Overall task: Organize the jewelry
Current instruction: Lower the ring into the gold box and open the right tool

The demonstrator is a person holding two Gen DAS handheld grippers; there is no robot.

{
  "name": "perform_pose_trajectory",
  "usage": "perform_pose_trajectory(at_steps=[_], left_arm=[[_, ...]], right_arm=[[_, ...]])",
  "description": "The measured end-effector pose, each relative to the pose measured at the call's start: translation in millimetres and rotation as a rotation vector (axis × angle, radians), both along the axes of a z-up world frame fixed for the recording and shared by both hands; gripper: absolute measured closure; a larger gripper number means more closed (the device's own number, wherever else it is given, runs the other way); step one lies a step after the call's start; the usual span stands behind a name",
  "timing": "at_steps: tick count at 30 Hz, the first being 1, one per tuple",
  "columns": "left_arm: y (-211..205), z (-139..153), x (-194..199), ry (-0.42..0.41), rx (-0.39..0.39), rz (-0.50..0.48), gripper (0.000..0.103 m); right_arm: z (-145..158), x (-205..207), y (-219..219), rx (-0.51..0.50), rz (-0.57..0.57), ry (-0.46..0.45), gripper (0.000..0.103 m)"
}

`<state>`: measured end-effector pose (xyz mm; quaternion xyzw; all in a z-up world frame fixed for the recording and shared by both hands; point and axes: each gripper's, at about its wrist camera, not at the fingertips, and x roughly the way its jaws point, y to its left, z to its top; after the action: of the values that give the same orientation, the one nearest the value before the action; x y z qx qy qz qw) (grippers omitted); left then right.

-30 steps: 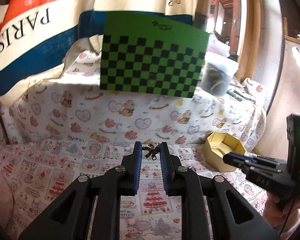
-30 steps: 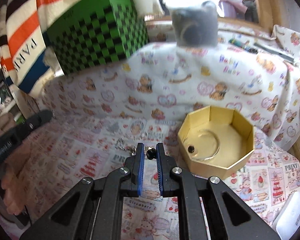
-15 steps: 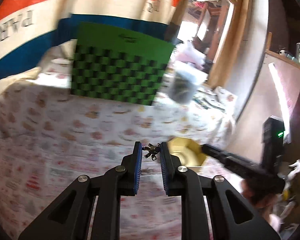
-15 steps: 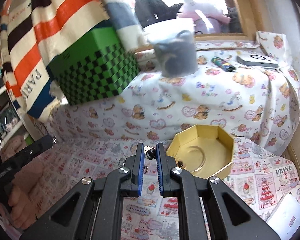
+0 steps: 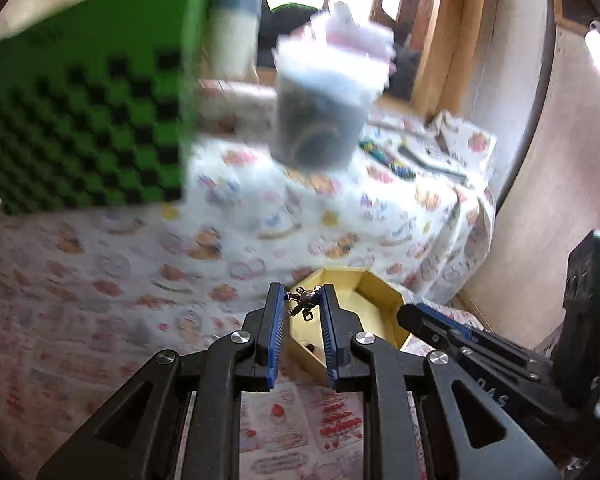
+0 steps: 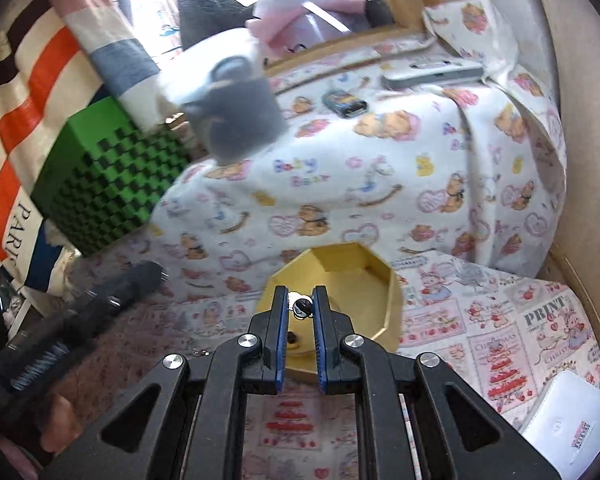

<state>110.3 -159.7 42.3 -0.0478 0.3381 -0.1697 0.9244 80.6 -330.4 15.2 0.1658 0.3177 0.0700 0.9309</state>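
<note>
My left gripper (image 5: 302, 300) is shut on a small dark metal charm (image 5: 305, 301) and holds it over the near edge of the open yellow octagonal box (image 5: 382, 292). My right gripper (image 6: 301, 300) is shut on a small dark bead (image 6: 302, 307) and holds it over the same box (image 6: 380, 276). A small dark piece (image 6: 291, 336) lies inside the box. The right gripper's fingers (image 5: 432, 322) show at the right of the left wrist view. The left gripper's body (image 6: 100, 304) shows at the left of the right wrist view.
A green checkered box (image 6: 108, 184) and a lidded grey container (image 6: 240, 116) stand on a raised shelf under bear-print cloth. A white card (image 6: 568, 420) lies at the front right. A wooden edge (image 6: 580, 292) bounds the right side.
Both grippers have lifted off the cloth and swung right toward the yellow box, each still holding its piece. The box now lies directly beneath both sets of fingertips.
</note>
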Motion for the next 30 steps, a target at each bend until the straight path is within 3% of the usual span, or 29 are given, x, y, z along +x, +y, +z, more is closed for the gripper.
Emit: perform_pose_trajectory(at_steps=[12, 20, 25, 30], left_arm=[[-22, -52, 27, 0.171, -0.034, -0.081, 0.086], [-25, -56, 23, 0.159, -0.008, -0.072, 0.085], [-13, -44, 13, 0.109, -0.012, -0.068, 0.066], [3, -28, -4, 0.044, 0.034, -0.036, 0.050]], right_arm=[[-24, 16, -12, -0.025, -0.067, 0.093, 0.090], [-22, 14, -19, 0.000, -0.085, 0.086, 0.090], [-23, 13, -21, 0.007, -0.093, 0.091, 0.090], [-20, 9, -17, 0.009, -0.082, 0.075, 0.089]])
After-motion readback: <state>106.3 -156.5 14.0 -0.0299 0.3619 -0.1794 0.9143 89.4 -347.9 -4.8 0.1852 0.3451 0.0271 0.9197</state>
